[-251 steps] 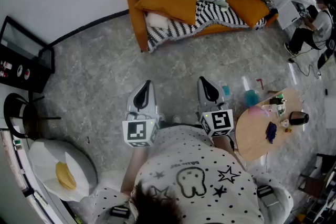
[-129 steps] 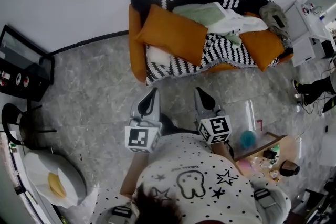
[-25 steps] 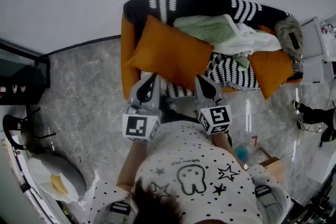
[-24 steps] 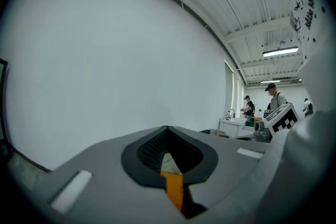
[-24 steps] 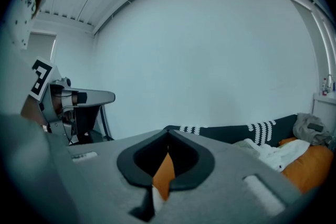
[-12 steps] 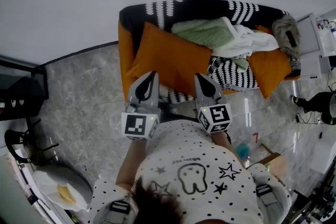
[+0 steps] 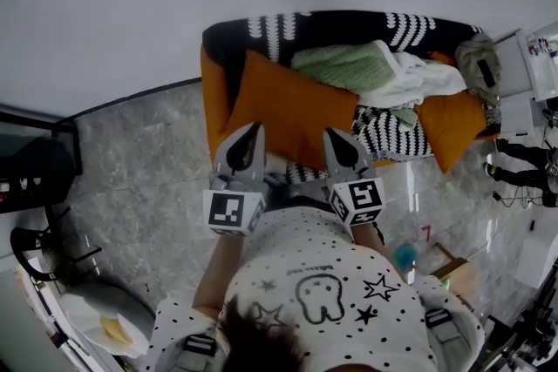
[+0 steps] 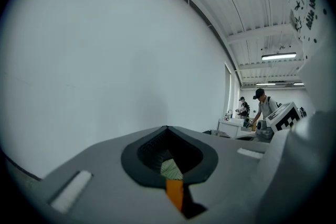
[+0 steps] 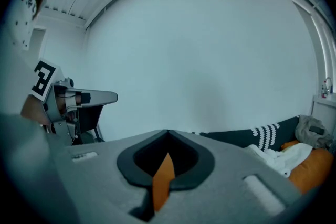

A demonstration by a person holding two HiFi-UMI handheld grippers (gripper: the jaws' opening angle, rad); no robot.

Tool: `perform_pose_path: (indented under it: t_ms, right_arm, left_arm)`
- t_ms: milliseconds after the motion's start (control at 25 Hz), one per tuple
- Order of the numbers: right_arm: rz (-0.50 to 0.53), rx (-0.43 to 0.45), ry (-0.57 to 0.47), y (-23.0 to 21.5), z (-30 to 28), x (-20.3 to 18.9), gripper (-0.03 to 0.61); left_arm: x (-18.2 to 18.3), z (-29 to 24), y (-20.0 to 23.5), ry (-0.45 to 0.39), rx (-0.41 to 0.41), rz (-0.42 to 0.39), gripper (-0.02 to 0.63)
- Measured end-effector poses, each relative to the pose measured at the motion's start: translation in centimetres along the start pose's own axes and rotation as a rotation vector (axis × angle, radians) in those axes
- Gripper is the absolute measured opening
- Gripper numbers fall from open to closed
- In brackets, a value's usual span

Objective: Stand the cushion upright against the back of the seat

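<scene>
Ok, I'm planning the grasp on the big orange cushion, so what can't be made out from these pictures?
- Head view: the near edge of the cushion is covered by the left gripper and right gripper; contact cannot be told.
- Both gripper views: each gripper's shut jaws fill the lower frame; only an orange sliver shows between them.
- Head view: whatever lies under the green blanket and white cloth is hidden.

The cushion [image 7: 292, 109] is covered in matt orange cloth; the striped throw [image 7: 384, 128] is a coarse black-and-white knit. The floor [image 7: 148, 161] is grey marbled stone or tile with a glossy, reflective finish. The left gripper [image 7: 254, 128] and right gripper [image 7: 331, 133] have smooth, matt grey plastic shells.
</scene>
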State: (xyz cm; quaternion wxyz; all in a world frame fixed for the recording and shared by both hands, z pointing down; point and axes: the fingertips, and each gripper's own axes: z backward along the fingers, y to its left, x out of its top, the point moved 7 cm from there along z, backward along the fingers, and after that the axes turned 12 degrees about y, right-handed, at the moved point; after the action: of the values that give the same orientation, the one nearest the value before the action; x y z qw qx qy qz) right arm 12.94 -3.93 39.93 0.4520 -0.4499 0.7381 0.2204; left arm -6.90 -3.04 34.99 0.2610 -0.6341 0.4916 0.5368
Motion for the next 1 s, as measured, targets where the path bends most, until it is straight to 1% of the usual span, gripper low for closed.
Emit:
perform_pose_path:
  t_ms: [200, 600, 800, 920, 1000]
  right_arm:
    - [-0.014, -0.016, 0.009, 0.3, -1.1, 0.2, -0.002]
    - [-0.028, -0.043, -0.015, 0.1, -2.0, 0.9, -0.002]
    - [-0.034, -0.05, -0.005, -1.6, -1.6, 1.1, -0.002]
    - [-0.031, -0.04, -0.005, -3.1, -1.6, 1.6, -0.002]
    - [-0.019, -0.03, -0.012, -4.2, -1.8, 2.1, -0.002]
  left_arm:
    - [-0.7, -0.7, 1.2, 0.013, -0.03, 0.012, -0.003]
    - [0.1, -1.8, 2.4, 0.01, -0.043, 0.001, -0.003]
    - [0.8, -3.1, 1.3, 0.01, -0.042, 0.021, -0.003]
    - [1.1, -4.1, 0.6, 0.003, -0.037, 0.009, -0.003]
    - [1.5, -5.0, 0.4, -0.008, -0.018, -0.001, -0.003]
